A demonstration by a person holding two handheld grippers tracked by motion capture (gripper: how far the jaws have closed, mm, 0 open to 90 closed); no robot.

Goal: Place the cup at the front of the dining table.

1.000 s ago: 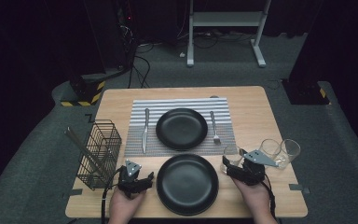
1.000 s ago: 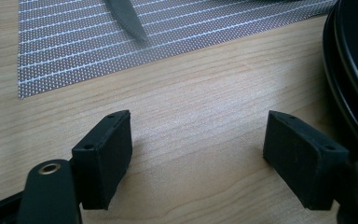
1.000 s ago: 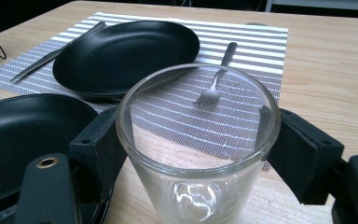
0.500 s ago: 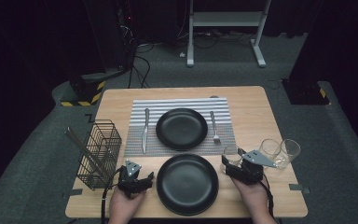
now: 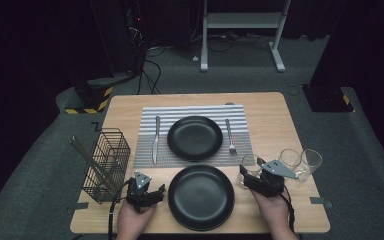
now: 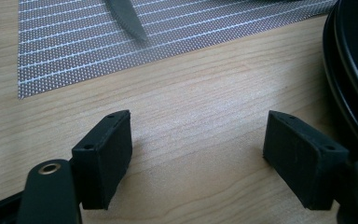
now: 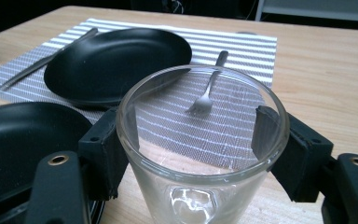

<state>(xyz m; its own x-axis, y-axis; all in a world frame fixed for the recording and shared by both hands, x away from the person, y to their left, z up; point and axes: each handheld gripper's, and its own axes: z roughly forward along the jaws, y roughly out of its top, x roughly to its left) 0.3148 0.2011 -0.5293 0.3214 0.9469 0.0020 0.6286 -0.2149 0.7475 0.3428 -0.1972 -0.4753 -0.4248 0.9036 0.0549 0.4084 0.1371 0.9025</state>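
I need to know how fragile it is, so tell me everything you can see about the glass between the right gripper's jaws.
The glass is a clear, empty tumbler with a thick rim and heavy base, upright on the wooden table beside the near black plate. The right gripper has one black jaw at each side of it; both pads look pressed to its wall. The fork and striped placemat show through it. No chips or cracks are visible.
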